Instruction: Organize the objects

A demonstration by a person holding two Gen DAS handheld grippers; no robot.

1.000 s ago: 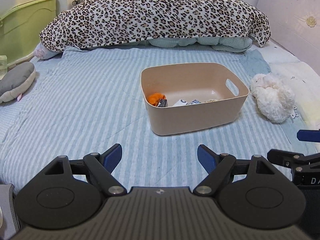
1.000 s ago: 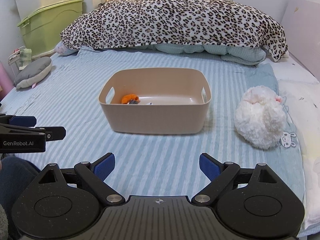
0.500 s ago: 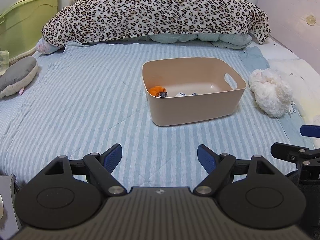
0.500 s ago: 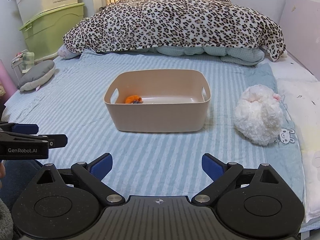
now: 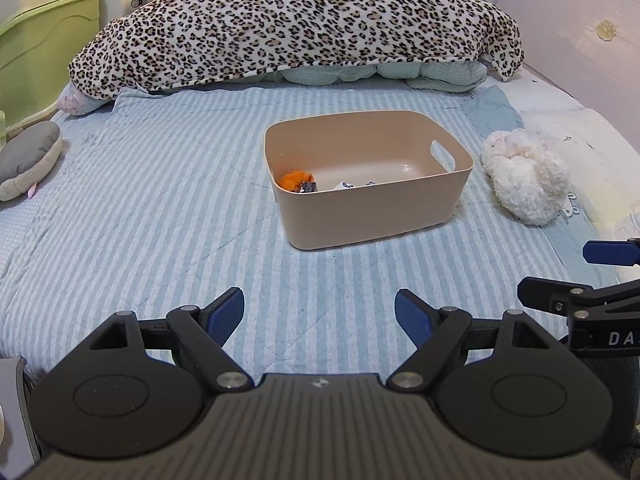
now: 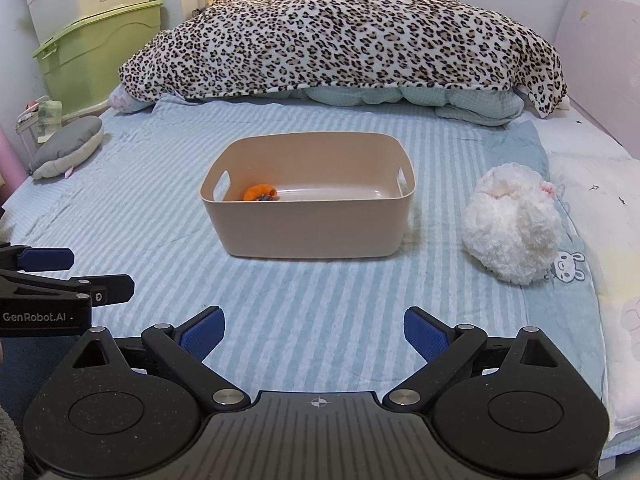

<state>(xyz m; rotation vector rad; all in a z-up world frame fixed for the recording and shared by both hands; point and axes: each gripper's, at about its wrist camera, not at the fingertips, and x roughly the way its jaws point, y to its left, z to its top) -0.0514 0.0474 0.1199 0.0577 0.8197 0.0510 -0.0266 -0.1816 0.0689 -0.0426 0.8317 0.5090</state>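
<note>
A beige plastic bin [image 5: 376, 220] [image 6: 312, 228] stands on the striped blue bed sheet. Inside it lie an orange item [image 5: 294, 179] [image 6: 259, 192] and a few small items, partly hidden by the wall. A white plush toy [image 5: 524, 176] [image 6: 512, 224] lies on the sheet right of the bin. My left gripper [image 5: 319, 312] is open and empty, well in front of the bin. My right gripper [image 6: 314, 328] is open and empty, also in front of the bin. Each gripper shows at the edge of the other's view.
A leopard-print blanket [image 6: 340, 40] is heaped at the far end of the bed. A grey cushion [image 5: 28, 160] [image 6: 68, 144] lies at the left edge. Green storage boxes [image 6: 100, 48] stand left of the bed. A pale headboard panel [image 5: 580, 48] runs along the right.
Both grippers have drawn back from the bin, which looks smaller and farther now. Both stay open and empty. Nothing on the bed has moved.
</note>
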